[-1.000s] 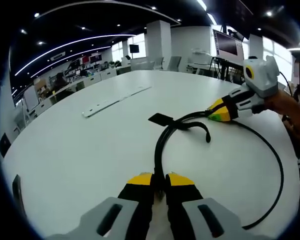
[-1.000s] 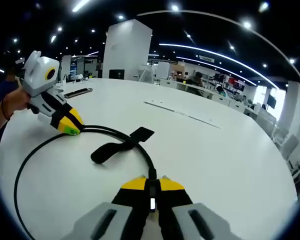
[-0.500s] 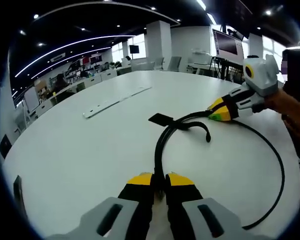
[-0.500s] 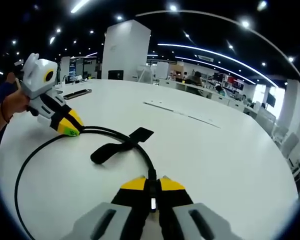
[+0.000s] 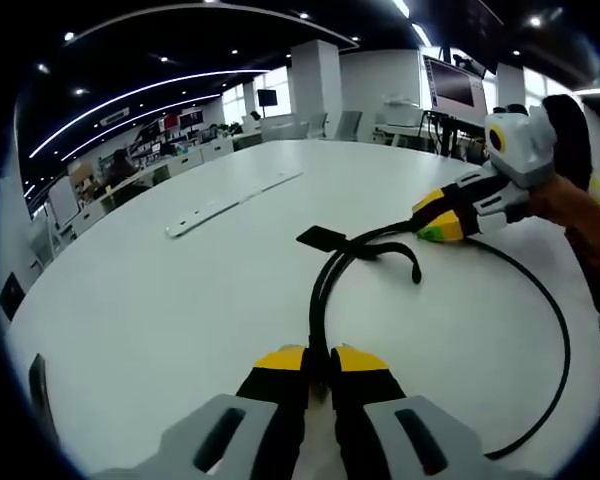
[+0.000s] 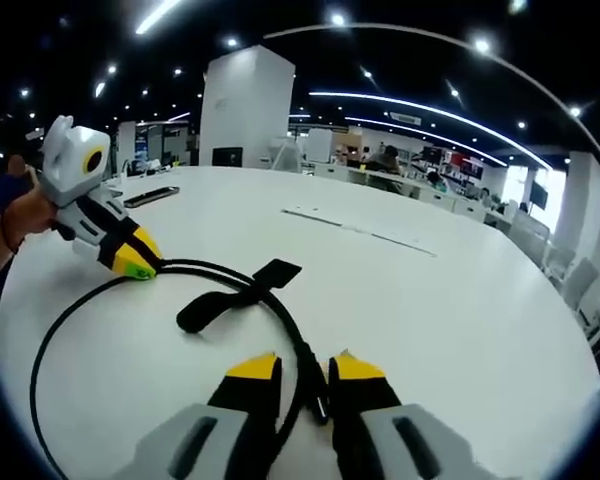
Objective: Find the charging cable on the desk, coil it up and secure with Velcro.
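In the left gripper view, the left tongs [image 5: 319, 362] are sitting low over the white worktop [image 5: 160, 300] with their yellow-tipped jaws pressed narrow together, pinching the black charging cable [image 5: 321, 300] between them. From that grip the doubled cable is running straight ahead, then splitting: one strand is sweeping out to the right in a wide loop lying on the worktop, the other is leading toward the right tongs [image 5: 432, 222], which are coming in from the upper right with a hand [image 5: 570, 205] behind them. The black Velcro strap [image 5: 322, 239] is lying flat just ahead of the bend, attached to the cable.

In the right gripper view, the right tongs [image 6: 302, 368] are standing with a clear gap between the jaws, and the cable [image 6: 290, 335] is passing loosely through that gap, its plug end resting against the right-hand jaw. The Velcro strap [image 6: 225, 295] is stretching out ahead and to the left of these tongs. Farther left, the left tongs [image 6: 132, 262] are gripping the cable.

A long pale strip [image 6: 358, 228] is lying on the worktop well beyond both tongs.
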`<state>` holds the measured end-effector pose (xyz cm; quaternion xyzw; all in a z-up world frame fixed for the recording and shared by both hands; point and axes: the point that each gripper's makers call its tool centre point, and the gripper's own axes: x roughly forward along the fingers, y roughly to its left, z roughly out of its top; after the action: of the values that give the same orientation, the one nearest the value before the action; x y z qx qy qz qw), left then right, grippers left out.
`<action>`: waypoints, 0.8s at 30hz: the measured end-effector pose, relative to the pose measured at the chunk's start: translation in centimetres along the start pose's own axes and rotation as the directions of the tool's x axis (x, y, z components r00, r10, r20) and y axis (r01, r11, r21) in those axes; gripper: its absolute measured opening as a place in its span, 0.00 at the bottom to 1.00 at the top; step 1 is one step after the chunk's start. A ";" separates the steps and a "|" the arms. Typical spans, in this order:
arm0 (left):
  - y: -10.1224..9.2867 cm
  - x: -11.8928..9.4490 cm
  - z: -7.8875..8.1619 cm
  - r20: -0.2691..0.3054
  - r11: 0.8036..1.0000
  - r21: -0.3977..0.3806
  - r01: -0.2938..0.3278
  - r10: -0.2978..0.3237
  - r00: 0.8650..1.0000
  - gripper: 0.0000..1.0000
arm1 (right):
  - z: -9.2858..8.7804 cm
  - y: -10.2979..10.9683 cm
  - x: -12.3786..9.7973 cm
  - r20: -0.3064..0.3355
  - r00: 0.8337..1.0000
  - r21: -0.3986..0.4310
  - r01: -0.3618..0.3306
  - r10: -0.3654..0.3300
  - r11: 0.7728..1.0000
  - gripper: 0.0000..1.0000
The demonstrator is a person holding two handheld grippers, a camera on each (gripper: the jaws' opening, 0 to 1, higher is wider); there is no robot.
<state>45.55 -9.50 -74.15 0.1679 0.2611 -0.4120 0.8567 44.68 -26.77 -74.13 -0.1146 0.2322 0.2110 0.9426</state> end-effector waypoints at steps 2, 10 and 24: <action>0.0 0.0 0.0 -0.002 1.000 0.002 -0.001 0.001 1.000 0.10 | 0.6 -0.2 -0.6 0.031 1.000 0.027 0.000 -0.001 1.000 0.21; -0.1 0.0 0.0 -0.001 1.000 0.007 -0.012 0.012 1.000 0.09 | 3.2 0.4 -3.1 0.120 0.992 0.064 -0.035 0.027 0.997 0.23; -0.1 0.0 0.0 0.002 1.000 0.008 -0.013 0.013 1.000 0.09 | 3.9 6.0 -0.5 0.117 0.969 0.117 -0.231 0.217 0.966 0.24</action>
<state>45.49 -9.54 -74.09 0.1727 0.2576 -0.4076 0.8589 43.14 -20.42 -71.21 -0.0148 0.2078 0.3063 0.9289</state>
